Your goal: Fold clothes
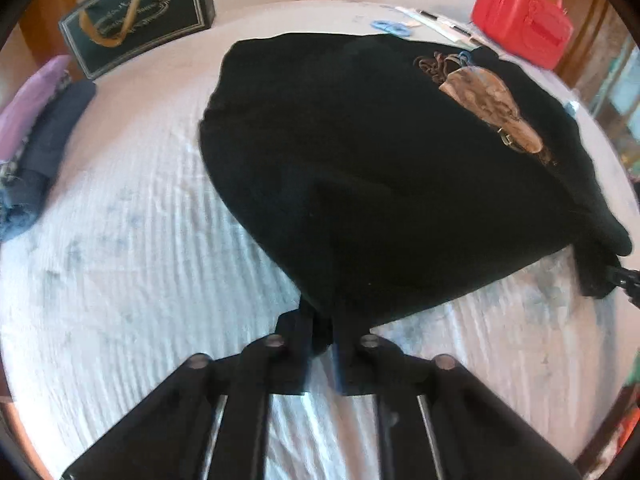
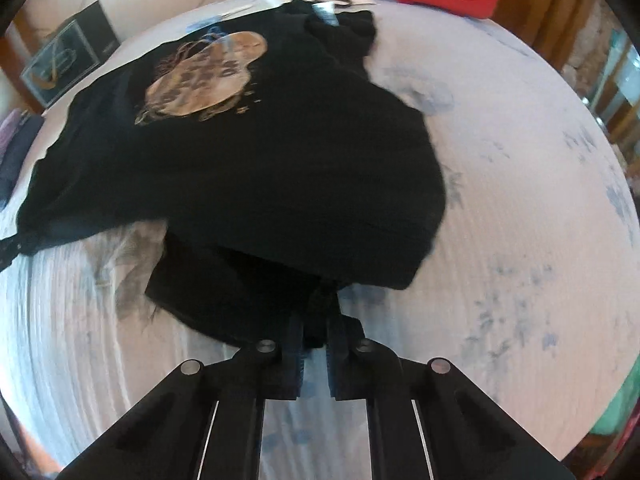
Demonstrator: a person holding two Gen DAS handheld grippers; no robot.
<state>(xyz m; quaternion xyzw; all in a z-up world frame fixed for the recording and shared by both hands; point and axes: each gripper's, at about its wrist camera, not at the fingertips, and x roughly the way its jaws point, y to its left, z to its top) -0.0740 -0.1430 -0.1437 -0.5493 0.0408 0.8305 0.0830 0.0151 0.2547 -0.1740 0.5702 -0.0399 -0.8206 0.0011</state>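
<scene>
A black T-shirt [image 1: 360,168] with a tan and brown print [image 1: 484,108] lies spread on the white bedspread [image 1: 120,240]. My left gripper [image 1: 322,332] is shut on the shirt's near hem corner and lifts it off the bed. In the right wrist view the same shirt [image 2: 260,160] shows its print [image 2: 204,76] at the upper left. My right gripper [image 2: 318,320] is shut on the other near hem corner, with the cloth bunched between the fingers. The right gripper also shows at the right edge of the left wrist view [image 1: 624,278].
A red case [image 1: 524,16] sits at the far right of the bed, with papers and a blue object [image 1: 394,28] beside it. A dark gift bag [image 1: 140,12] stands at the far left. Folded purple and navy clothes [image 1: 36,132] are stacked at the left edge.
</scene>
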